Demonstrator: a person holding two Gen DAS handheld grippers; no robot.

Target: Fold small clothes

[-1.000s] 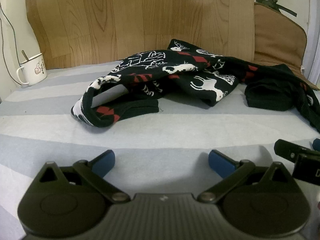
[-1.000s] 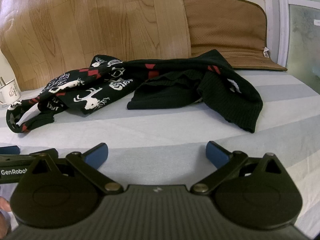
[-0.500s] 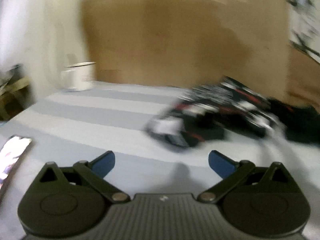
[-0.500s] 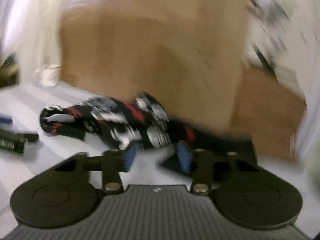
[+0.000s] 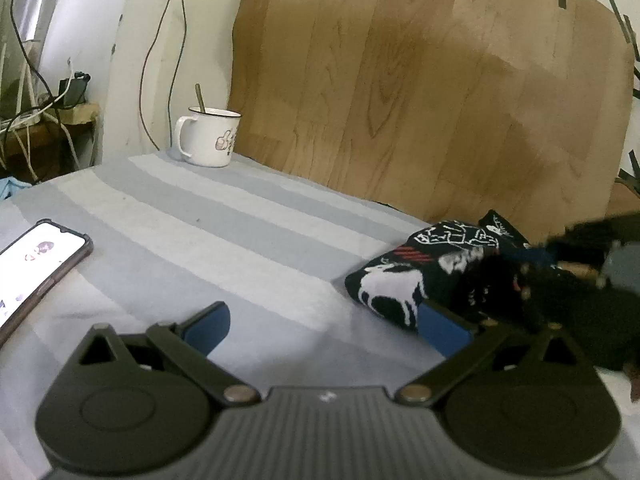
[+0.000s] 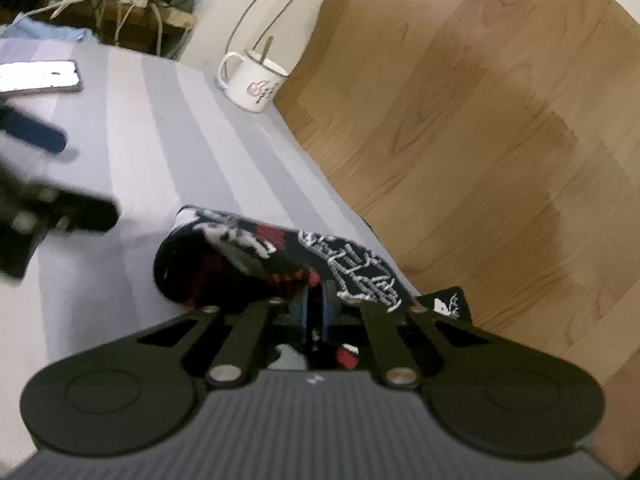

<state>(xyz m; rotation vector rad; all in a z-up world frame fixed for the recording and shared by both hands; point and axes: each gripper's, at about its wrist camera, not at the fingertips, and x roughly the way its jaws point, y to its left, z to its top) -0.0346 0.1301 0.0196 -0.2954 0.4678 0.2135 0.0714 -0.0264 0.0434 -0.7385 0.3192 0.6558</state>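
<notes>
A black knitted sweater [image 5: 424, 272] with white deer and red diamonds lies bunched on the striped grey sheet [image 5: 224, 216], at the right of the left wrist view. My left gripper [image 5: 324, 324] is open and empty, low over the sheet, its right finger beside the sweater's edge. In the right wrist view my right gripper [image 6: 316, 312] is shut on the sweater [image 6: 280, 252], its blue pads pressed together on the fabric. The right gripper also shows blurred in the left wrist view [image 5: 592, 256]. The left gripper [image 6: 36, 168] shows blurred at the left of the right wrist view.
A white enamel mug [image 5: 210, 136] with a spoon stands at the far edge by the wooden board [image 5: 440, 80]. A phone [image 5: 36, 264] with a lit screen lies at the left. Cables and clutter sit beyond the bed's left side [image 5: 36, 120].
Both grippers swung left. The right gripper went from open to shut on the sweater. The left gripper stayed open and now faces the mug and phone.
</notes>
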